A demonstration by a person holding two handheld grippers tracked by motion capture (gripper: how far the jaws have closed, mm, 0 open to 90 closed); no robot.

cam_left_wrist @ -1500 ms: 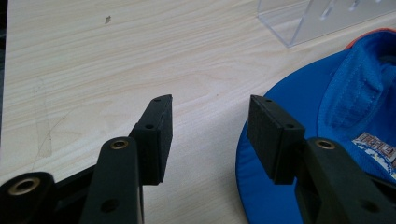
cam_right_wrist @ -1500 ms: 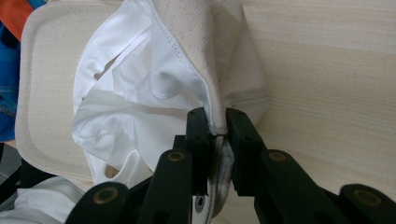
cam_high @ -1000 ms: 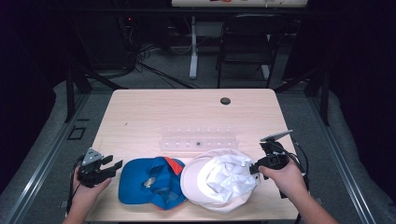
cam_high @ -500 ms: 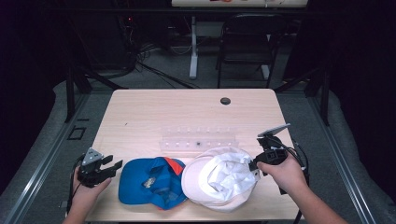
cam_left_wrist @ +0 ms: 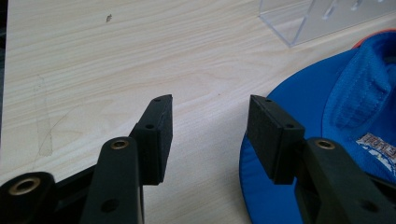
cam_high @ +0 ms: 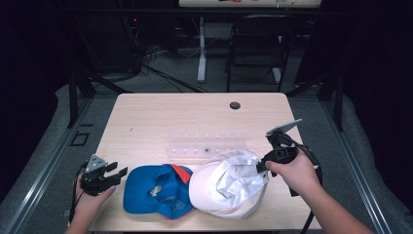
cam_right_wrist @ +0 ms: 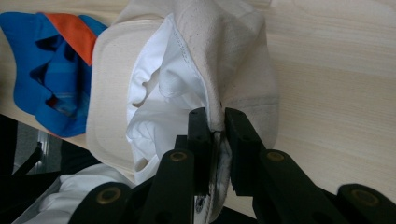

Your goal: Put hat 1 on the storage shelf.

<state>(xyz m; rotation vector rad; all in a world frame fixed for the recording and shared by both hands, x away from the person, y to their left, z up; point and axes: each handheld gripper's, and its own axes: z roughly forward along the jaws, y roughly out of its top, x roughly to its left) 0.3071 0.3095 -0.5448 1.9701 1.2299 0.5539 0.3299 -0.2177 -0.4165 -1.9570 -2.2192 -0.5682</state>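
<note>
The right gripper (cam_right_wrist: 215, 122) has its jaws clamped on the edge of the white cap (cam_high: 229, 183), pinching the fabric rim where the pale lining shows (the cap lies upside down near the bench's front edge, towards its right corner). The left gripper (cam_left_wrist: 208, 135) holds its jaws apart with nothing between them, one pad just over the brim of the blue cap (cam_high: 156, 191), which lies at the front edge touching the white cap's left side. A clear plastic rack (cam_high: 207, 145) stands behind both caps, mid-bench (cam_high: 160, 114).
</note>
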